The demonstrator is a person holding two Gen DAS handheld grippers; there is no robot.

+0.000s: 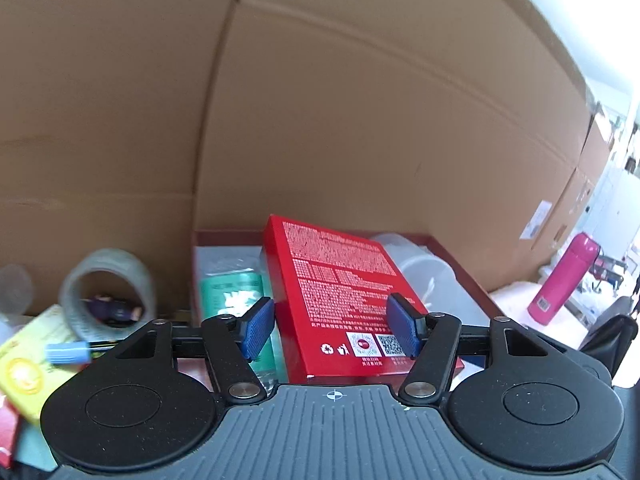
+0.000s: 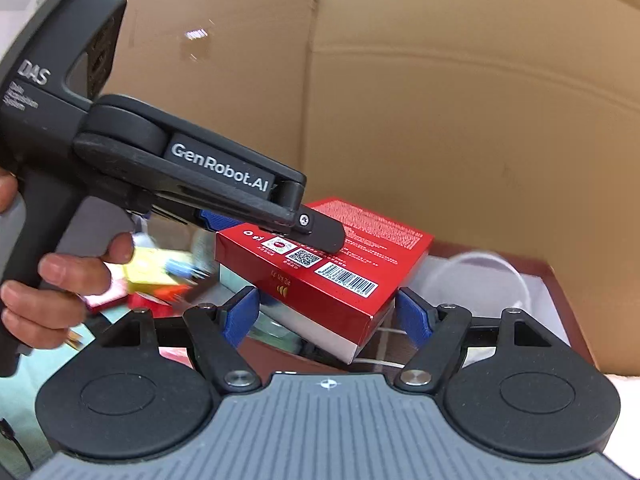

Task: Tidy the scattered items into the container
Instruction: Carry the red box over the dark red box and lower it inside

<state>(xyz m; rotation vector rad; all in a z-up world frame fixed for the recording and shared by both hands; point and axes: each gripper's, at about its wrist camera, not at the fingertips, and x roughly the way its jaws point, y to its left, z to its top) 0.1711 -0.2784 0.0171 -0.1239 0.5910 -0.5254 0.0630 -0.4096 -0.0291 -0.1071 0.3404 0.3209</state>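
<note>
The dark red tray (image 1: 460, 276) at the foot of the cardboard wall (image 1: 360, 120) holds a red box (image 1: 340, 300) lying tilted on a green packet (image 1: 232, 300) and a clear plastic tub (image 1: 424, 268). The left gripper (image 1: 332, 328) hovers over the box with jaws spread, gripping nothing. The right gripper (image 2: 324, 316) is likewise spread and empty. A tape roll (image 1: 108, 292) and yellow packet (image 1: 28, 364) lie outside on the desk.
</note>
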